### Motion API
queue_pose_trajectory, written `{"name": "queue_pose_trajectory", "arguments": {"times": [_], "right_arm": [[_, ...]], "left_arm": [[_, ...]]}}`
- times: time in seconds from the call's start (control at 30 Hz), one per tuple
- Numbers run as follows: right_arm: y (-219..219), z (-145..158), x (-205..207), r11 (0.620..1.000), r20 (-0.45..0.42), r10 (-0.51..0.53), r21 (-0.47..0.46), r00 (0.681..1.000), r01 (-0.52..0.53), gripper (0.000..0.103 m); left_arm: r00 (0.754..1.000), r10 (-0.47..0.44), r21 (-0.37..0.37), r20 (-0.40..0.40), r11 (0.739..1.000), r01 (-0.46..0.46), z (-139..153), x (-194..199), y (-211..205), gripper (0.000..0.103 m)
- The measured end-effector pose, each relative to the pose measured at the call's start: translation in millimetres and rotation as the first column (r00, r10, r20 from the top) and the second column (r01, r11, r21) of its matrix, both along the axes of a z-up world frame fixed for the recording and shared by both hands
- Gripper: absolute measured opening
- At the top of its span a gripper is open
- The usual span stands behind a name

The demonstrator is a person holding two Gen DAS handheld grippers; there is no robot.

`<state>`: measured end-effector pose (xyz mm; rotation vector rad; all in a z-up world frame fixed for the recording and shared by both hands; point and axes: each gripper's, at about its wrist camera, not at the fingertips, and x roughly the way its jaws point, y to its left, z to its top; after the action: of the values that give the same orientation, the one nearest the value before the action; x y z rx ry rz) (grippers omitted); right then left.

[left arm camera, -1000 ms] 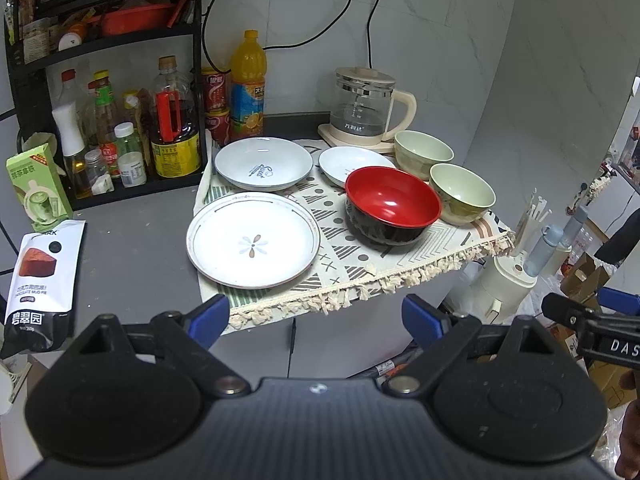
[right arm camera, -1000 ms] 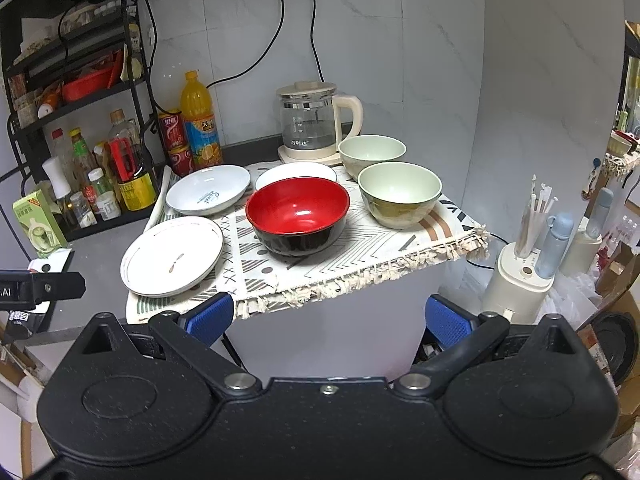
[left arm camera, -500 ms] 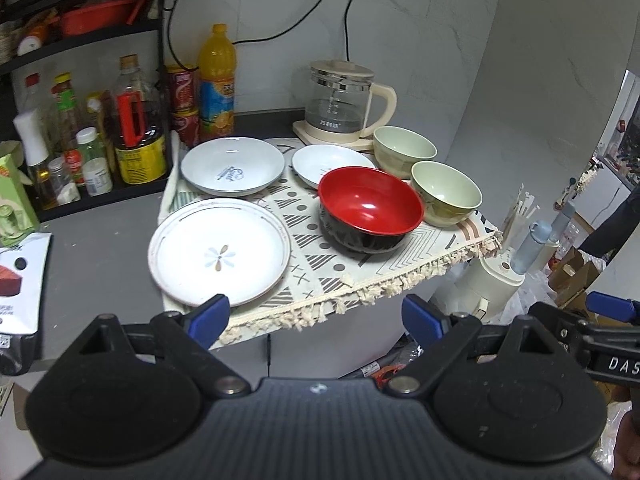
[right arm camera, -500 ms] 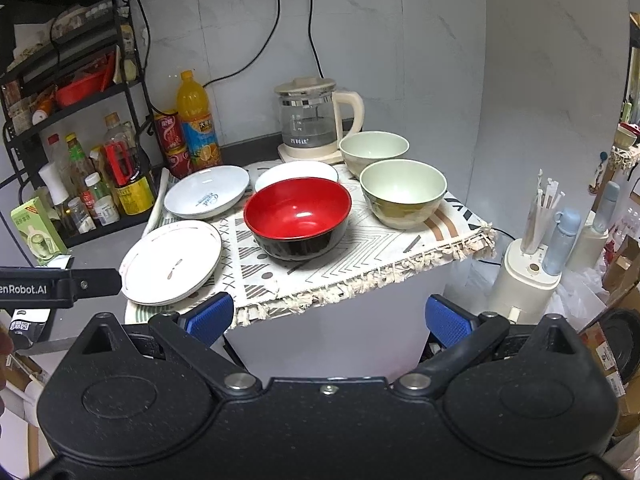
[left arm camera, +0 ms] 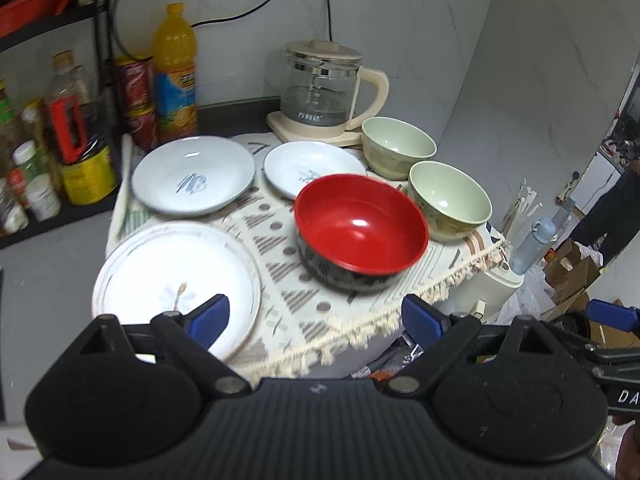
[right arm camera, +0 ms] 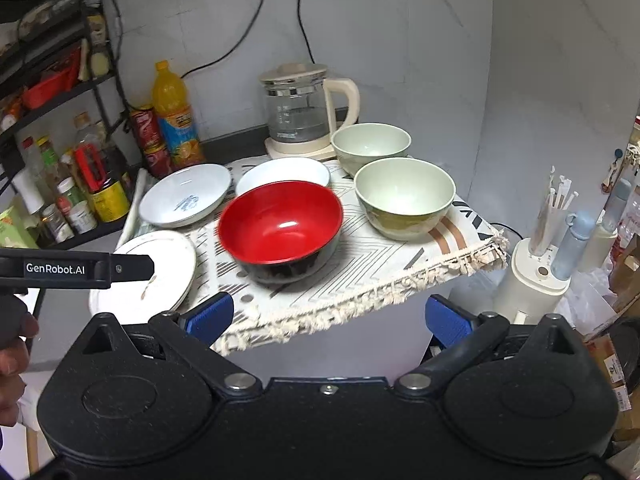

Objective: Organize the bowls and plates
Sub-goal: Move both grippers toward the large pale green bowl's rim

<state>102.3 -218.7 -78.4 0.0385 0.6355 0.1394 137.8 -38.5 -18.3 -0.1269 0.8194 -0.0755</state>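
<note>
Left hand-held gripper (left arm camera: pixel 316 318) wide apart and empty above large white plate (left arm camera: pixel 176 276), right hand-held gripper (right arm camera: pixel 328 318) wide, empty, facing red bowl (right arm camera: pixel 280 226), two green bowls (right arm camera: pixel 404 194) beside it on cloth-covered desk (right arm camera: pixel 360 280)

Both open tongs have closed in toward the red bowl (left arm camera: pixel 361 227).

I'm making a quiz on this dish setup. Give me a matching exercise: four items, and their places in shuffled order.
1. red bowl
2. kettle
3. largest plate
4. orange bottle

A. back, by the wall, behind the green bowls
B. cloth's front-left corner
C. beside the red cans
D. cloth's middle, near the front edge

Pairs: 1-D, 2-A, 3-B, 4-C
</note>
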Motion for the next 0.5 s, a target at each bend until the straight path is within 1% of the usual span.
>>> {"name": "queue_pose_trajectory", "arguments": {"times": [0.07, 0.43, 0.5], "right_arm": [[-3.5, -0.7, 13.3, 1.000, -0.011, -0.017, 0.000, 1.000, 0.017, 0.103], [-20.4, -5.1, 83.9, 0.993, -0.042, -0.118, 0.011, 0.992, 0.118, 0.103], [-23.0, -5.7, 94.8, 0.990, -0.043, -0.139, 0.006, 0.989, 0.140, 0.103]], "left_arm": [[1.000, -0.007, -0.007, -0.009, 1.000, 0.007, -1.0, 17.4, -2.1, 0.091], [0.994, -0.106, -0.012, 0.000, 0.994, 0.106, -8.0, 104.5, -20.4, 0.091], [0.992, -0.123, -0.020, -0.005, 0.992, 0.123, -10.9, 118.9, -22.7, 0.089]]}}
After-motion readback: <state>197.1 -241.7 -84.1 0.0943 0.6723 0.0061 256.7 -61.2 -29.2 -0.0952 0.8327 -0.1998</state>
